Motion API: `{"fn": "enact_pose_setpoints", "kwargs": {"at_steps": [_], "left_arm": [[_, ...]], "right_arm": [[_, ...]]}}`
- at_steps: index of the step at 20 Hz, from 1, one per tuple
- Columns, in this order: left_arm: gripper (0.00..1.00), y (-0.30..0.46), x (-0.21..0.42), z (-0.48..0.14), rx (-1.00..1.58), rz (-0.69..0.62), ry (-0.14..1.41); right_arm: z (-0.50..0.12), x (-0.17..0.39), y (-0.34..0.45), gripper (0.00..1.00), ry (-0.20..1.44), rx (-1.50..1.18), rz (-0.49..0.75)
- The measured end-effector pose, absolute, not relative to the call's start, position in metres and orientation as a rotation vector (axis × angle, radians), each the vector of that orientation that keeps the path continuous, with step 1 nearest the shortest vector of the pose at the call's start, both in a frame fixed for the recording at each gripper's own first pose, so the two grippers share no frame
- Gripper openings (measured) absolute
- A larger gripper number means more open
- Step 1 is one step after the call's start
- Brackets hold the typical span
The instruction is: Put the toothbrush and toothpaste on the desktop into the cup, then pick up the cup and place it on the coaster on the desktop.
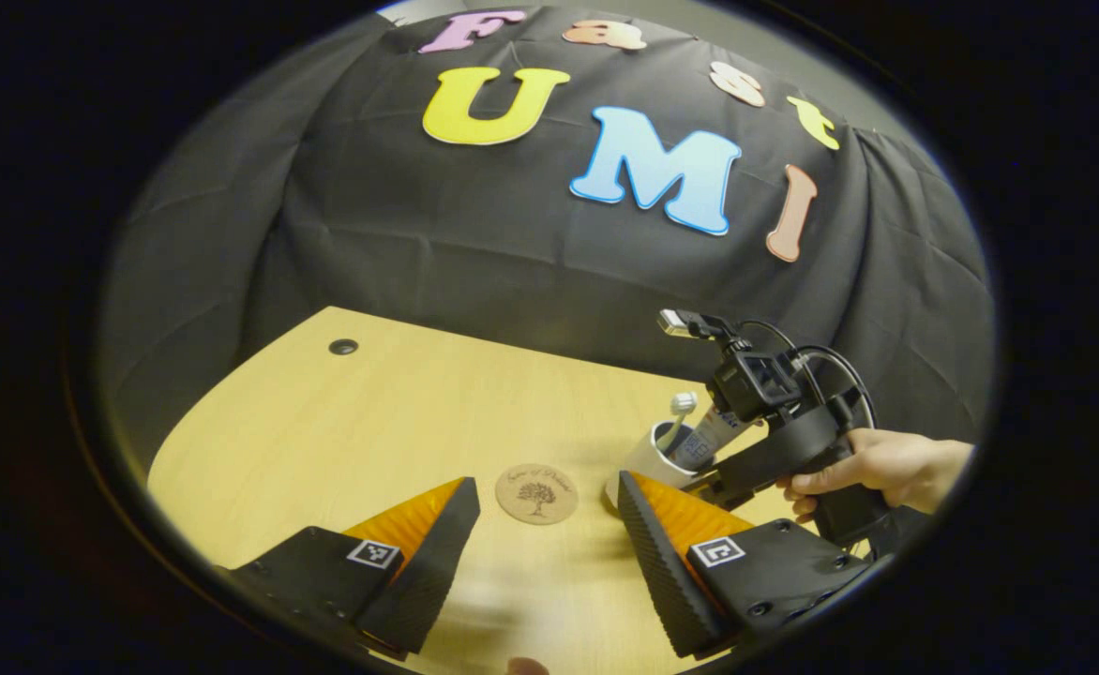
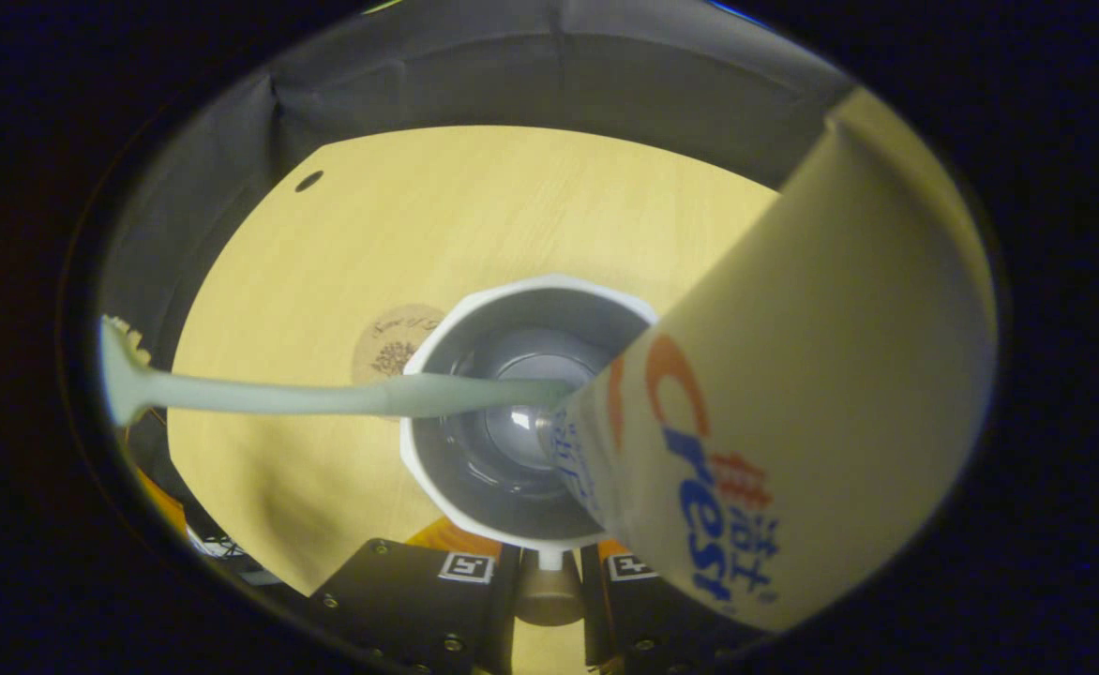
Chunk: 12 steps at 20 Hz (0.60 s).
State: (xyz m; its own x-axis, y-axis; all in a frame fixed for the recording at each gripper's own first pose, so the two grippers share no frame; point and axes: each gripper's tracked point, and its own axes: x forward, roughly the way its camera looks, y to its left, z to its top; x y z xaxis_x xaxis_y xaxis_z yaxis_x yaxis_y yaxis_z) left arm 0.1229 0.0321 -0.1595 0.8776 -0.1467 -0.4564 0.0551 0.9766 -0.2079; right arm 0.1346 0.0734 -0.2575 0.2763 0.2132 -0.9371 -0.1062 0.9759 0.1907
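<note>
A white cup (image 2: 512, 309) with a grey inside stands right under my right gripper (image 2: 548, 586). Its handle sits between the two fingers, which are shut on it. A pale green toothbrush (image 2: 278, 396) leans out of the cup to the left, and the toothpaste tube (image 2: 793, 394) leans out to the right. In the left gripper view the cup (image 1: 648, 457) stands just right of the round cork coaster (image 1: 536, 493), with the right gripper (image 1: 714, 483) and a hand (image 1: 878, 466) behind it. My left gripper (image 1: 547, 487) hangs open over the desk's front, with the coaster beyond its fingertips.
The light wooden desktop (image 1: 371, 412) has a small dark cable hole (image 1: 343, 346) at its far left corner. Black cloth closes off the back and sides. The coaster (image 2: 395, 342) lies just left of the cup in the right gripper view.
</note>
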Motion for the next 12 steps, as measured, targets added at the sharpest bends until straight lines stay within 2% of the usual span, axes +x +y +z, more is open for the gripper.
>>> {"fn": "enact_pose_setpoints", "kwargs": {"at_steps": [2, 12], "left_arm": [[0.99, 0.042, 0.117, -0.16, -0.199, -0.089, 0.49], [0.97, 0.082, 0.098, -0.158, -0.219, -0.026, 0.486]], "right_arm": [[-0.253, 0.137, 0.087, 0.29, 1.267, 0.098, 0.234], [-0.242, 0.152, 0.139, 0.29, 1.261, 0.072, 0.305]]}}
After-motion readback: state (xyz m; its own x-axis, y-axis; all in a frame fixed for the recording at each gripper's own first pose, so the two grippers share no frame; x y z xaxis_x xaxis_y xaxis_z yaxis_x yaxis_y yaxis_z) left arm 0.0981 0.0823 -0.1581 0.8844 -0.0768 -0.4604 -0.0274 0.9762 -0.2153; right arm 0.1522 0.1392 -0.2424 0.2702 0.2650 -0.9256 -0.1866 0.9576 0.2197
